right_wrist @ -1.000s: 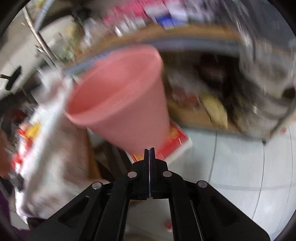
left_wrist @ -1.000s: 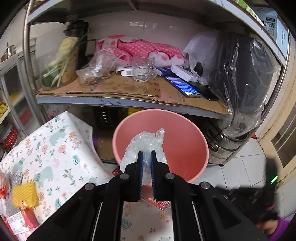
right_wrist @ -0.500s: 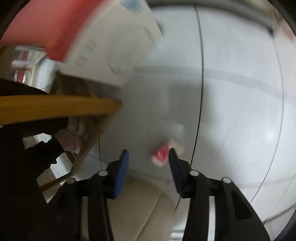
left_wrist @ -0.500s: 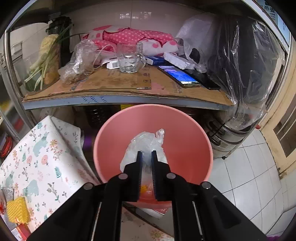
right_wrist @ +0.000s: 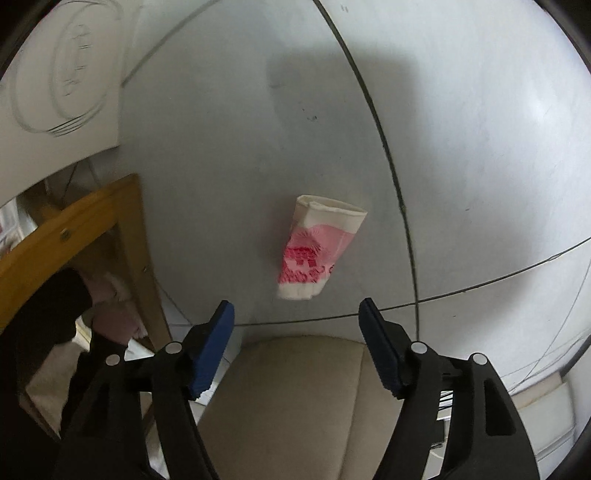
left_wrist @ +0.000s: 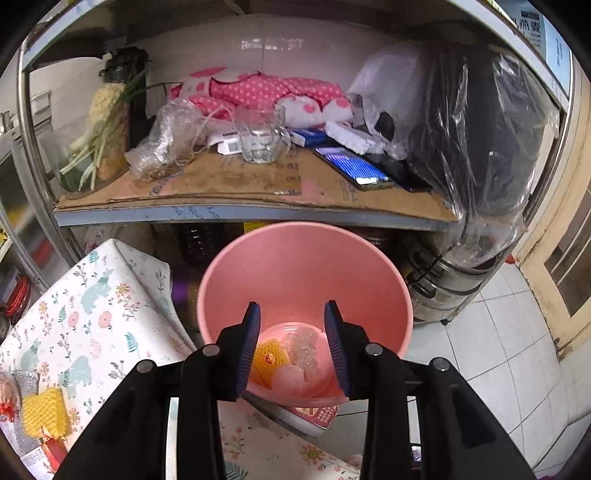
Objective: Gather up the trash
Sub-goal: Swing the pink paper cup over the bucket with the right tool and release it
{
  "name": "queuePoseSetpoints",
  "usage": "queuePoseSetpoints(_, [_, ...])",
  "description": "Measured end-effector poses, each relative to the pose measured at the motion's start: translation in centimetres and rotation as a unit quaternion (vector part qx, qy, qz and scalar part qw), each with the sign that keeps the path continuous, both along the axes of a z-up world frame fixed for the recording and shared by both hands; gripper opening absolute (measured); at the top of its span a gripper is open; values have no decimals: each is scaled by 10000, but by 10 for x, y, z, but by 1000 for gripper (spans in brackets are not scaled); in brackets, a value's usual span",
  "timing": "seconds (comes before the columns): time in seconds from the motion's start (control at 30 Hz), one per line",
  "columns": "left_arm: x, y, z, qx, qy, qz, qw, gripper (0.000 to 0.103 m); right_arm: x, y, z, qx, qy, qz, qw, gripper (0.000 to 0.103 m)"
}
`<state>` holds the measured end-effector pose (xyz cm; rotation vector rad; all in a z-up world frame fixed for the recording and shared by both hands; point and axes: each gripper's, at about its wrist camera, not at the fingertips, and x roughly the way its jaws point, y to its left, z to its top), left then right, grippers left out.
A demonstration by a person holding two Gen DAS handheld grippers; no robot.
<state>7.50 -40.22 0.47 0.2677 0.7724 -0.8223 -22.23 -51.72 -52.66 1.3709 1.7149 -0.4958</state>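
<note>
The right gripper, jaws opening and empty, points at what looks like a crushed paper cup.

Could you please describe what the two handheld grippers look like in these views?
Both the left gripper and right gripper have glossy black plastic arms with round silver rivets, ending in two ribbed blue pads. No cables or markings show. A dark sleeve appears at the right view's edge.

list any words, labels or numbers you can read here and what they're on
Nothing reads cleanly enough to quote.
Crushed paper cup on the floor: red print, too blurred to read.
Sign at top right: large characters, cut off and distorted.
Red booklet under the pink bin: print too small.
Cardboard sheet on the shelf: faint print, illegible.
Phone: lit screen, text too small.
</note>
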Motion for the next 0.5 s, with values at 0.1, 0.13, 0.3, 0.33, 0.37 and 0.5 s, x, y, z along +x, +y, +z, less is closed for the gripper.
queuePoseSetpoints(0.1, [0,9,8,-72,-14,69,9999,35,-2,6,-13,-70,148,-85,9998,70])
queuePoseSetpoints(0.13, [0,13,11,-85,-35,91,9999,35,0,7,-19,-91,209,-81,9997,70])
queuePoseSetpoints(0.3, [0,24,15,-61,-83,188,9998,35,-4,16,-30,-314,367,22,9988,70])
queuePoseSetpoints(0.33, [1,26,15,-38,-71,225,9997,35,-5,18,-33,-355,383,38,9986,67])
queuePoseSetpoints(0.37, [1,28,14,-19,-64,247,9997,35,-6,19,-35,-346,352,-10,9988,54])
queuePoseSetpoints(0.5, [-1,35,13,66,-100,312,9994,35,-12,20,-33,-188,244,-326,9990,37])
